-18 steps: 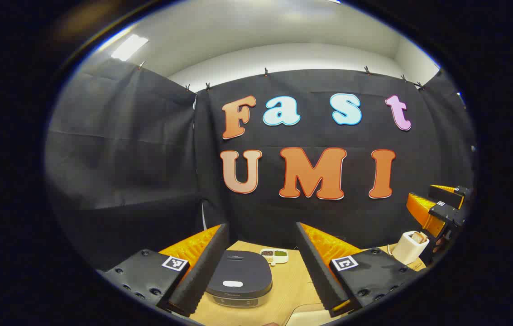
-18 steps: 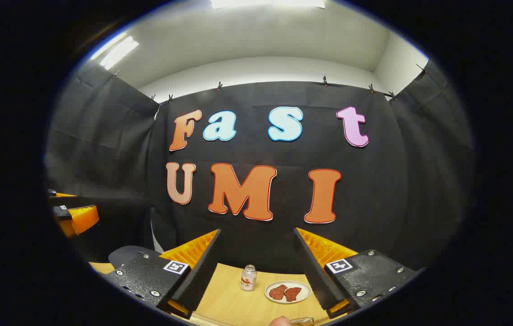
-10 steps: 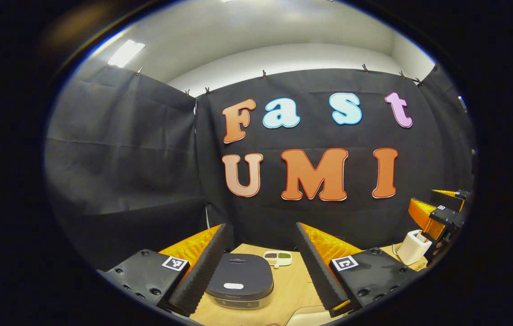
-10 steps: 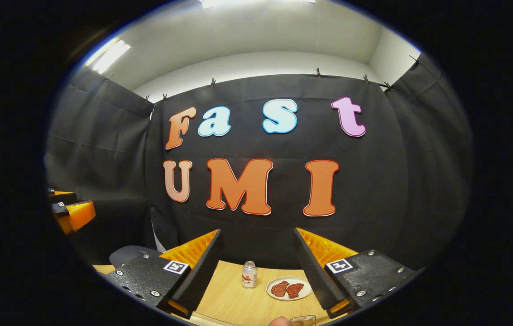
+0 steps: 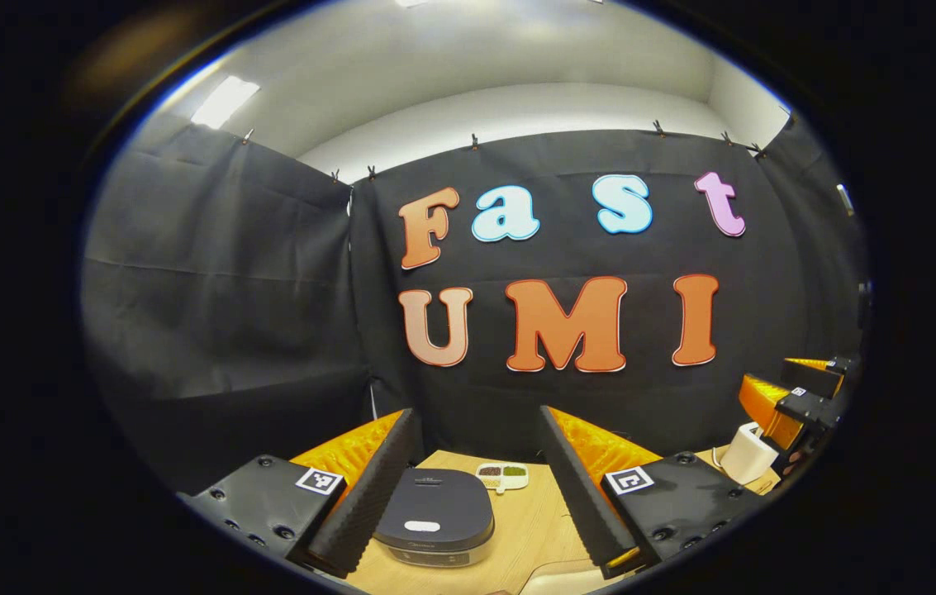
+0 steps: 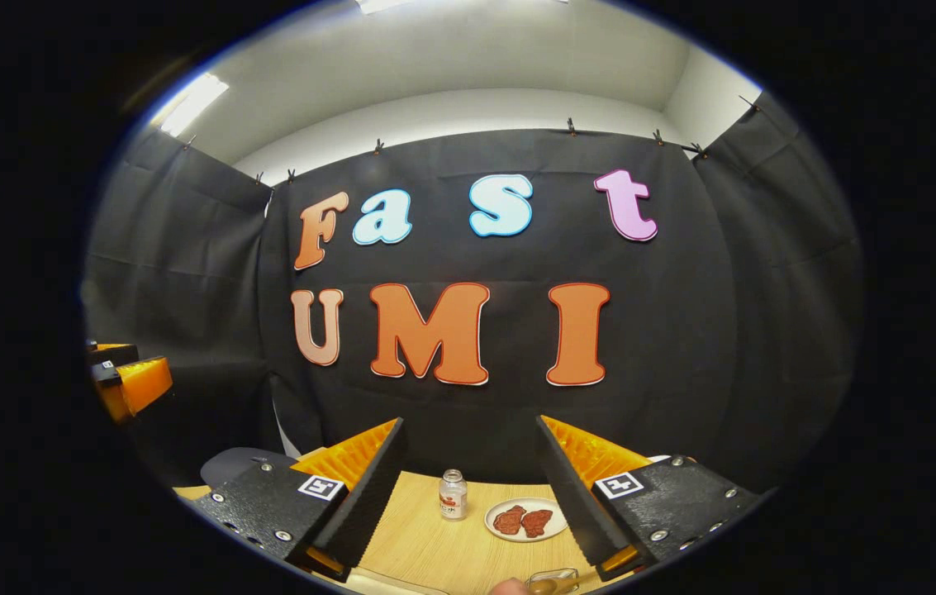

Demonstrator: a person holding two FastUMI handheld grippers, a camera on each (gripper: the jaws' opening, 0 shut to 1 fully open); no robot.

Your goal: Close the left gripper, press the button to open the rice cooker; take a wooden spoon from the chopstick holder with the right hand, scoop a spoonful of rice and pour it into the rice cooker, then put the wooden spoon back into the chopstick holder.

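We hold the left gripper (image 5: 476,487) with its jaws spread wide, gripping nothing, and the cooker (image 5: 434,516) sits between the fingers at about 6 o'clock in the left gripper view, lid down. Over the last second that view has barely shifted: the cooker has slid a little lower and the wall has drifted slightly left, so we judge the hand is only settling its aim, not yet descending. The task's first step, clenching this claw, is not done, and the pale button (image 5: 422,525) on the lid is untouched.

The right gripper (image 6: 472,487) also stands released and empty. Its view has tipped down a touch, bringing more table (image 6: 418,545) into sight, with a jar (image 6: 453,494) and a plate (image 6: 525,519) at 6 o'clock. The holder (image 5: 748,453) stands at 4 o'clock in the left gripper view, beside the far right gripper; we cannot make out the spoon in it. A dish (image 5: 502,474) lies behind the cooker.
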